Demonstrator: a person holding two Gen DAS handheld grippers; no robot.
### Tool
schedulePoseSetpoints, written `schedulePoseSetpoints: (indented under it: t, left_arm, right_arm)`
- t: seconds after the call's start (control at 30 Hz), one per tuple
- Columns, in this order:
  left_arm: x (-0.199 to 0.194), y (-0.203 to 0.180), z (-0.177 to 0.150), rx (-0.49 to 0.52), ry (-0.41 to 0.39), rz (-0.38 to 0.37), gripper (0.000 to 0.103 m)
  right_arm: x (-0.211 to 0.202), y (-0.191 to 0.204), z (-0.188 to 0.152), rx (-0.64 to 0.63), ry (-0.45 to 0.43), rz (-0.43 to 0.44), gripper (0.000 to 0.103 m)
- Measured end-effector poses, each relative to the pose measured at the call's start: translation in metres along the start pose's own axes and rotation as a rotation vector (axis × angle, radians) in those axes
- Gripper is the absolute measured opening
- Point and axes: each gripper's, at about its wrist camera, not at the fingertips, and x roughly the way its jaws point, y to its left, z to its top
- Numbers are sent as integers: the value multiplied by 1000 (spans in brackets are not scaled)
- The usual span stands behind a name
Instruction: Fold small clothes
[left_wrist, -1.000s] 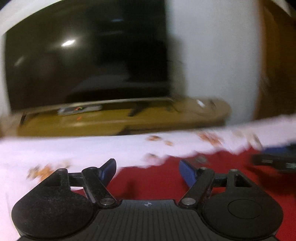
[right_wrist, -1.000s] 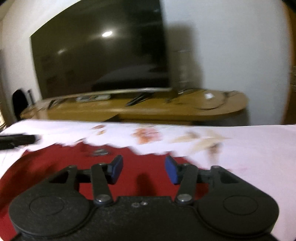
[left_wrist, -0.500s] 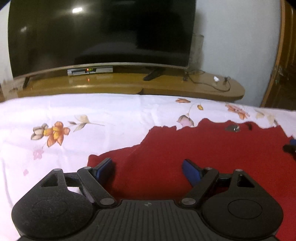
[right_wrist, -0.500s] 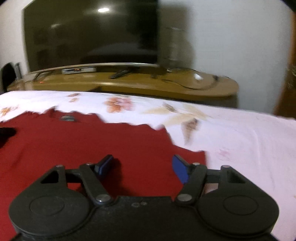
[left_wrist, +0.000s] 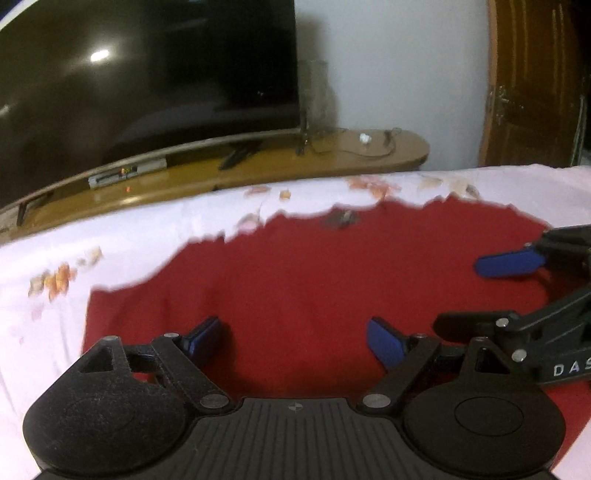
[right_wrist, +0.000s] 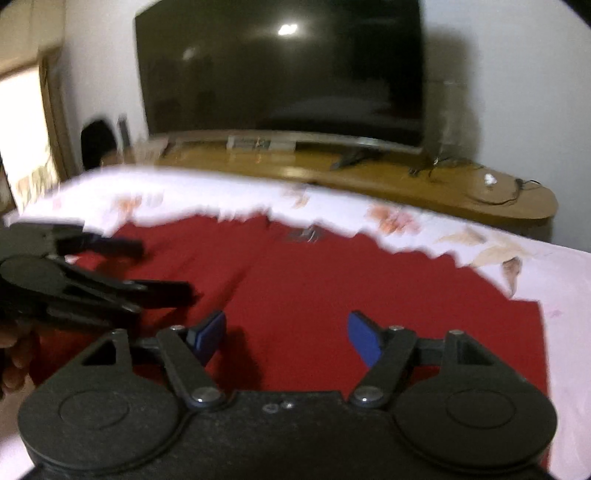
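Trouble brewing: both claws are opening over the red garment (left_wrist: 303, 280) spread flat on the floral bedsheet (left_wrist: 122, 236), nothing gripped. Left claw (left_wrist: 295, 339) and right claw (right_wrist: 286, 338) crowd together; they could collide or pinch sheet along with cloth.

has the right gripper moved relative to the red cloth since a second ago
Yes. The black right gripper, jaws opening with nothing gripped, has advanced from the red cloth's near edge to over its middle; the left gripper now shows beside it.
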Motion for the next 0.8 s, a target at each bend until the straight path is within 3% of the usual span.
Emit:
schedulePoseSetpoints:
  t: [0.1, 0.23, 0.37, 0.43, 0.5, 0.6, 0.73, 0.8]
  left_arm:
    - [-5, 26, -11, -70, -20, -35, 93]
    - [-22, 36, -23, 0, -29, -8, 93]
    - [-29, 69, -34, -128, -31, -20, 94]
    - [-33, 66, -29, -130, -17, 8, 94]
    - [-52, 52, -25, -94, -57, 8, 94]
    - [-72, 26, -28, -56, -89, -18, 94]
    - [-69, -2, -47, -36, -24, -22, 94]
    - [-64, -8, -59, -27, 23, -1, 94]
  right_arm:
    - [0, -7, -8, -11, 9, -17, 76]
    - [-21, -42, -21, 25, 10, -74, 75]
    - [-40, -69, -36, 58, -2, -127, 75]
    - [-45, -71, -36, 88, -3, -126, 74]
    - [-54, -60, -31, 110, -19, -139, 74]
    - [-70, -29, -32, 97, -63, -77, 75]
    - [-66, 22, -42, 44, -44, 4, 75]
    - [-59, 41, -47, 14, -14, 3, 75]
